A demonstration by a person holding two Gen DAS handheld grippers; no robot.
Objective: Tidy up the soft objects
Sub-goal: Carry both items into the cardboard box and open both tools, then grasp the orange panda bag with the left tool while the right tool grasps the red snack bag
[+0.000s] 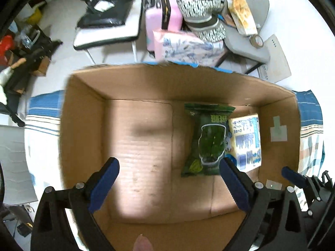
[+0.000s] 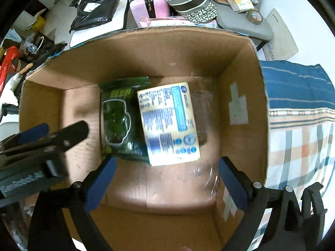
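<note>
**Cardboard box holds two packets, both grippers empty above it**

Views differ mainly in what sits beside the box. Only the left wrist view shows the floral pink package (image 1: 188, 46) in full, just beyond the box's far wall, and the white chair (image 1: 108, 27) carrying a black plastic bag (image 1: 106, 6). Only the right wrist view shows a crinkled clear wrapper (image 2: 206, 177) — blurred — lying on the box floor near the right wall, and the left gripper's dark body reaching in over the left wall.

Inside the cardboard box (image 1: 134, 83) lie a green snack bag (image 1: 209, 138) and a pale yellow packet with blue print (image 1: 247, 142). The right wrist view shows the packet overlapping the bag's right edge; both rest toward the far right part of the floor, while the left part is bare cardboard.

The box stands on a bed covered with a blue-striped, plaid cloth (image 2: 297, 113).

Left gripper (image 1: 169, 179): fingers spread wide, nothing between them, hovering over the box floor. Right gripper (image 2: 165, 179): fingers likewise wide apart and holding nothing, just short of the yellow packet's near edge.
</note>
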